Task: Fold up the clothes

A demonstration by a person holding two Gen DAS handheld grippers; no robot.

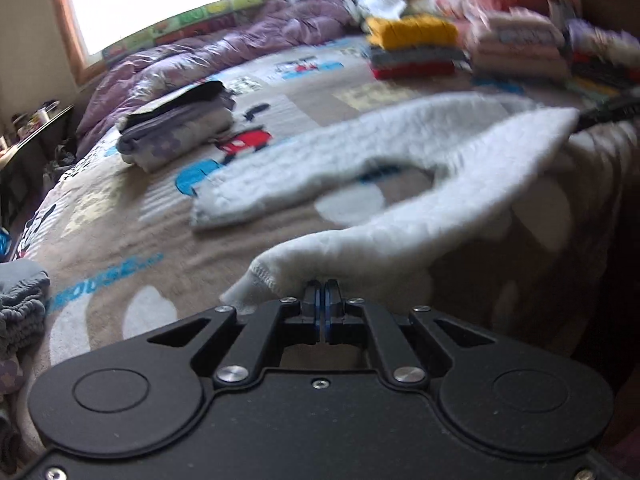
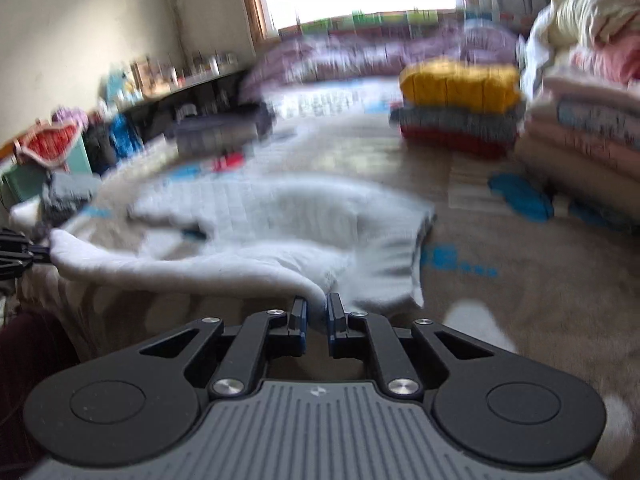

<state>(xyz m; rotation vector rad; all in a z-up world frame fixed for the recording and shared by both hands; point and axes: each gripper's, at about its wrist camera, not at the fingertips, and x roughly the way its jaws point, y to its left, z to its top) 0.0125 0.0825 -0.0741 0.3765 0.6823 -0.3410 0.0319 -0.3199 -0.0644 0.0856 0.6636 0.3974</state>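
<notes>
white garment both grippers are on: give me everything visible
The white garment looks like thick fleecy fabric with a stitched hem at the corner by the left gripper, whose jaws are shut on that edge. The right gripper pinches another edge between nearly closed jaws. The held edge is lifted and sags between them; the rest lies on the bedspread, looped around an opening. Motion blur hides finer detail.

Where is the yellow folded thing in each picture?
Left wrist view: the yellow folded garment tops a stack at upper right, on the far part of the bed.
Right wrist view: it tops the same grey and red stack, right of centre, upper half.
Shared landmark: the white fleece garment, gripped by both the left gripper and the right gripper.
</notes>
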